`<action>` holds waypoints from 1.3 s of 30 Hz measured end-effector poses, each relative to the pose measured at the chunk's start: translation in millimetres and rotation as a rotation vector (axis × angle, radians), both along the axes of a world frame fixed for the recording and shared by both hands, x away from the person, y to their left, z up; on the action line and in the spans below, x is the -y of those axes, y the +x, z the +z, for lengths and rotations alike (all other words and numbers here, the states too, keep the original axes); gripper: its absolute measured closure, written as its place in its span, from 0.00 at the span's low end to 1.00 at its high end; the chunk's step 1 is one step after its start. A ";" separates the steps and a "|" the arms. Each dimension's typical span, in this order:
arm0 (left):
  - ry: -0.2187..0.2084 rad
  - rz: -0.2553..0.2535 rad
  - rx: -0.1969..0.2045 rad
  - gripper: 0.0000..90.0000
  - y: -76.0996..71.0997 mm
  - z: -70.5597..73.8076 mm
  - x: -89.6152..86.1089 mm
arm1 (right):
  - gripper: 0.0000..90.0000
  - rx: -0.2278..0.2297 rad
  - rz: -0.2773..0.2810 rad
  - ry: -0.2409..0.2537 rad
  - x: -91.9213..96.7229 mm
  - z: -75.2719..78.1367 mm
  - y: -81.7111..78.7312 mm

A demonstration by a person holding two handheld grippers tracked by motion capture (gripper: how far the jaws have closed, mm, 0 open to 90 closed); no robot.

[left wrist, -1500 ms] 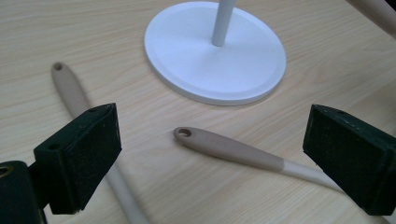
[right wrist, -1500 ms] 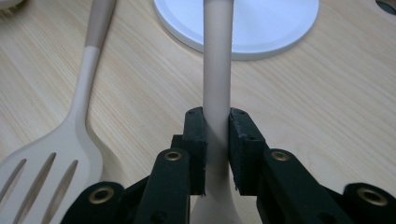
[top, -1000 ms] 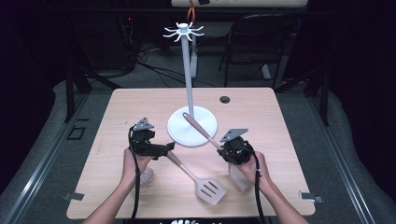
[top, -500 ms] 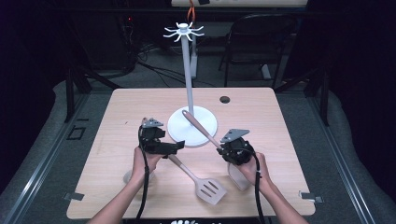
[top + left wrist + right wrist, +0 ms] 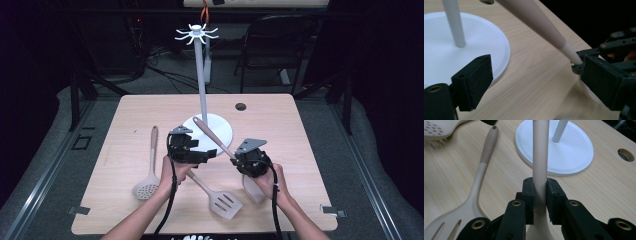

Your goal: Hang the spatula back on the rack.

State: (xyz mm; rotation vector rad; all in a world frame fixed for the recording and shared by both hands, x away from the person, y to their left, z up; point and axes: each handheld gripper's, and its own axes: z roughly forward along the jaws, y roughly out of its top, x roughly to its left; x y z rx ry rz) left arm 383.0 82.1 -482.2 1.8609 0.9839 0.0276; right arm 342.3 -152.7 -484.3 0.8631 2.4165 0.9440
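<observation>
- The spoon [image 5: 212, 135] is held up off the table [image 5: 300, 130]. Its long handle slants up and away from the person, over the white stand base [image 5: 220, 131].
- The right gripper [image 5: 540, 195] pinches the spoon low on its handle, jaws tight on both sides. The spoon's wide end hangs just under that hand.
- The left gripper [image 5: 534, 82] is near, just left of the handle. Its jaws stand apart with nothing between them, though they have just been closing a little.
- From the left gripper, the handle lies ahead and to its right.
- A slotted turner [image 5: 220, 200] lies flat between the hands, and a spoon with holes [image 5: 149, 170] lies farther left.
</observation>
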 end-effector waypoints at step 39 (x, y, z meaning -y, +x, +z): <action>-0.226 -0.056 0.132 0.85 0.4 24.8 32.8 | 0.57 0.094 -0.028 0.117 11.1 10.1 -6.7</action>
